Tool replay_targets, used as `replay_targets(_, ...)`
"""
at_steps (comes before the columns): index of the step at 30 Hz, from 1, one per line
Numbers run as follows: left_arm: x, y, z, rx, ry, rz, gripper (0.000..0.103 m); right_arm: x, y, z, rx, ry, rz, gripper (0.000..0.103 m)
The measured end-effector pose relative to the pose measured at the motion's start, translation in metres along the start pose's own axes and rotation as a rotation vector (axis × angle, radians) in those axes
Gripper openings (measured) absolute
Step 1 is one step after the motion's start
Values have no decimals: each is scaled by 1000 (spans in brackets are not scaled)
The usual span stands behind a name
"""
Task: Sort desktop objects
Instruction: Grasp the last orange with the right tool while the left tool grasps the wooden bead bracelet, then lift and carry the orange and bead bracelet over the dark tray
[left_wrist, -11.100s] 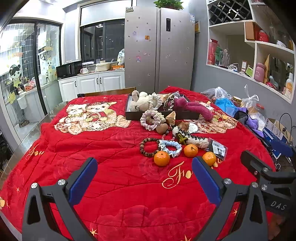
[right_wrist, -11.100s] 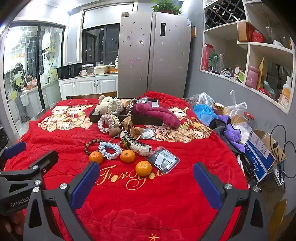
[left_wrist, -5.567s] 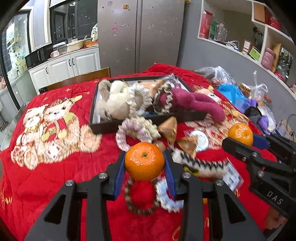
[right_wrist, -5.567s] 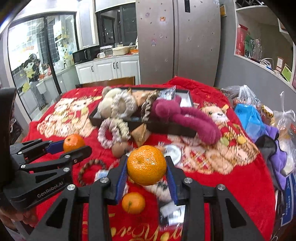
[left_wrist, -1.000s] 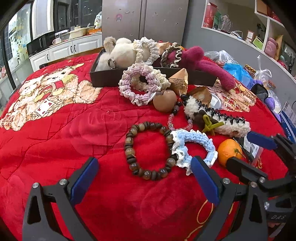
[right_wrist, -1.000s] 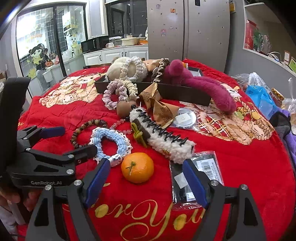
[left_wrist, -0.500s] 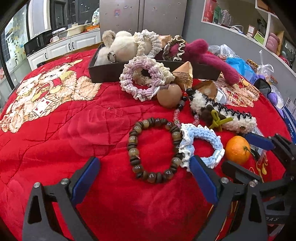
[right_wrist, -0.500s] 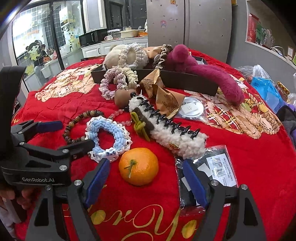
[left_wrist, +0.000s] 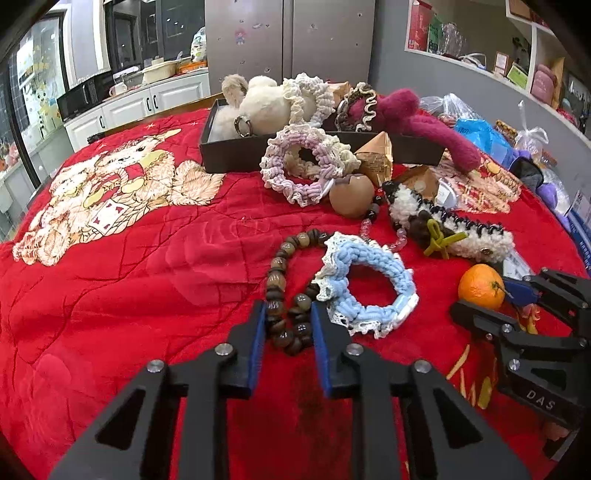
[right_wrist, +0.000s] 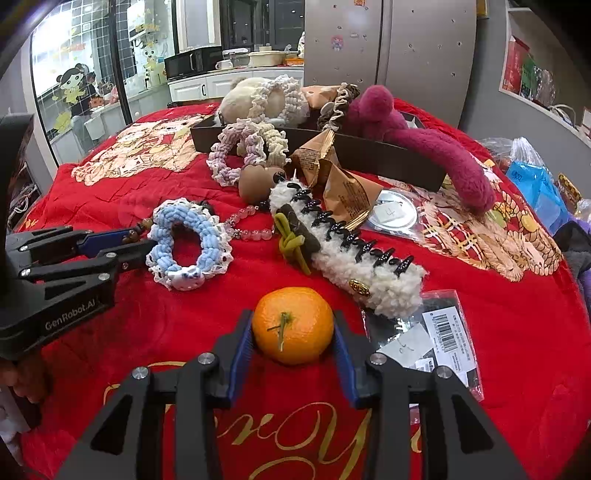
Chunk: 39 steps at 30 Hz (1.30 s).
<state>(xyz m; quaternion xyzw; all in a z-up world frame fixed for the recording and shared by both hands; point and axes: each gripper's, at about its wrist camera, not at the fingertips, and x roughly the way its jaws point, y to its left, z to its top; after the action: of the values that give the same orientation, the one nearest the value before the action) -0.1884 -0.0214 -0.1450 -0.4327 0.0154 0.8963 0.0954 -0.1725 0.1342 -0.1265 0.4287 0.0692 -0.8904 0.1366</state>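
Left hand-held gripper (left_wrist: 287, 321) just closed, squeezing brown bead bracelet (left_wrist: 284, 291), right hand-held gripper (right_wrist: 293, 338) just closed, squeezing orange (right_wrist: 293, 325), red surface (left_wrist: 129, 258)

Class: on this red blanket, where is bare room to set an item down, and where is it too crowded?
Free: the red blanket left of the bead bracelet, below the bear print; also the near strip with gold lettering. Crowded: from the dark tray down past the fuzzy hair claw to the tangerine.
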Motion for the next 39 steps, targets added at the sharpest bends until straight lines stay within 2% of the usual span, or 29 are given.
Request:
replay_targets(1,-2,1,0,-9,-2,-13,10,0,-1,0,8,3,6,41)
replay_targets(12,-16,2,-2,-29,-21,-54,11,-6,-5,2,30,15,29,40)
replay_targets(39,-60,-14,17,-24,-90,-59,11,-46,2,20,7,-68,20,40)
